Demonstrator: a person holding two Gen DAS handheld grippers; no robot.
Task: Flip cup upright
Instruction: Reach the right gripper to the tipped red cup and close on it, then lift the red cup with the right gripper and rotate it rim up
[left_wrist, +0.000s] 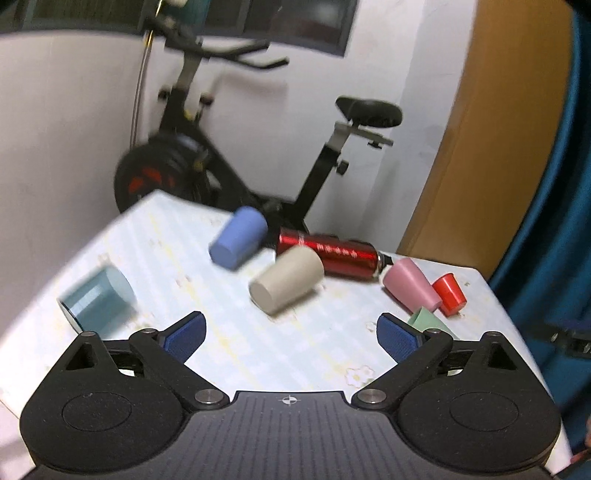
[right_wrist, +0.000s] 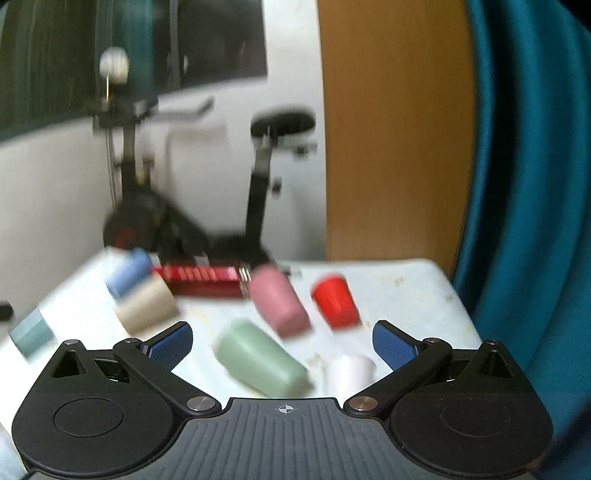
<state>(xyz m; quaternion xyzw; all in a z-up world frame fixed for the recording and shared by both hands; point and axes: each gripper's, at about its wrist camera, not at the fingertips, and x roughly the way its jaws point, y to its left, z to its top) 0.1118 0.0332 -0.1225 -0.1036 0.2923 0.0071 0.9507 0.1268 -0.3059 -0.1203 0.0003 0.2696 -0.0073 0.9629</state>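
- Left wrist view: the left gripper (left_wrist: 291, 334) sits at the bottom with jaws spread wide, nothing in them. Over the pale checked tablecloth (left_wrist: 258, 343), a beige plastic cup (left_wrist: 286, 279) lies on its side mid-frame, a blue plastic cup (left_wrist: 239, 240) above it, a teal cup (left_wrist: 98, 299) at left, and a glossy red metal flask (left_wrist: 330, 255) behind.
- Right wrist view (blurry): the right gripper (right_wrist: 282, 343) is wide open too, empty. A mint-green tumbler (right_wrist: 260, 360) lies tipped between its fingers, with a pink cup (right_wrist: 279, 299), a red cup (right_wrist: 335, 301) and a white cup (right_wrist: 349, 371) nearby.
- Looks like the approach step, nothing grabbed yet. Next I'd guess: close on the green one, then rotate it onto its base.
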